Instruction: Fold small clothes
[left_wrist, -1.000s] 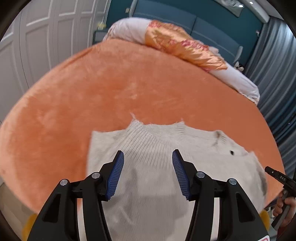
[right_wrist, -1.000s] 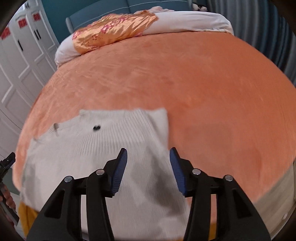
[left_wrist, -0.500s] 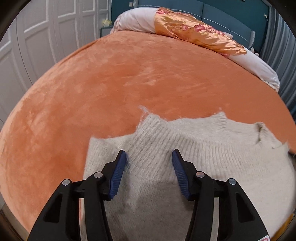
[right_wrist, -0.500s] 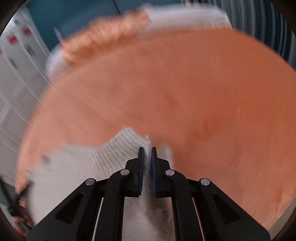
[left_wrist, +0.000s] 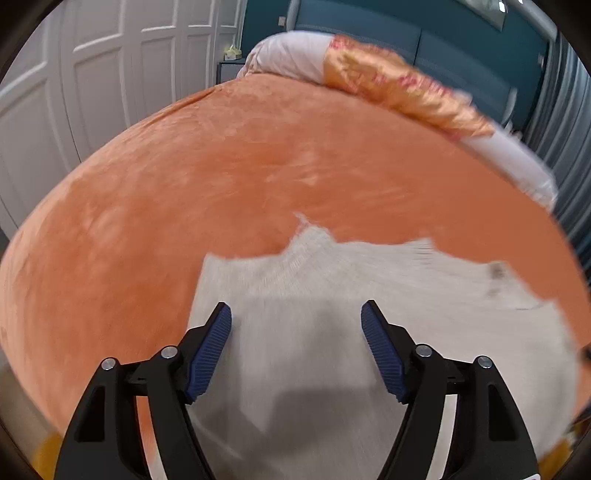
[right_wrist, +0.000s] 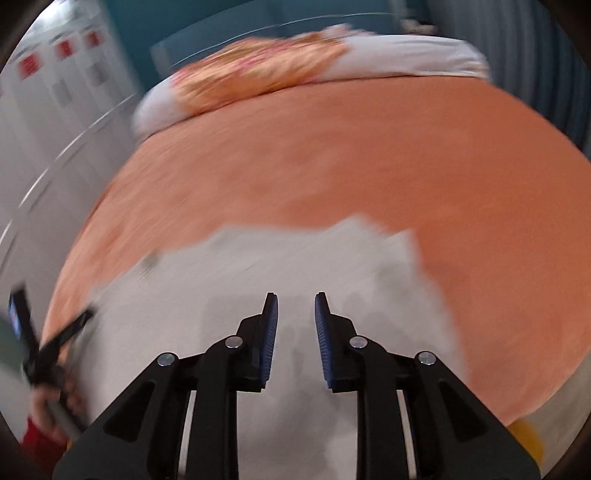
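Both tongs opening over blurred sweater (left_wrist: 332, 350).

Both grippers are black plastic with long, flat arms. The left gripper (left_wrist: 296, 317) has dark blue pads (left_wrist: 208, 354) with little ridges, and round silver screws (left_wrist: 169, 352) on its arms. The right gripper (right_wrist: 296, 310) looks the same. Far left in the right view, a hand (right_wrist: 44, 410) shows beside a red sleeve (right_wrist: 31, 441).
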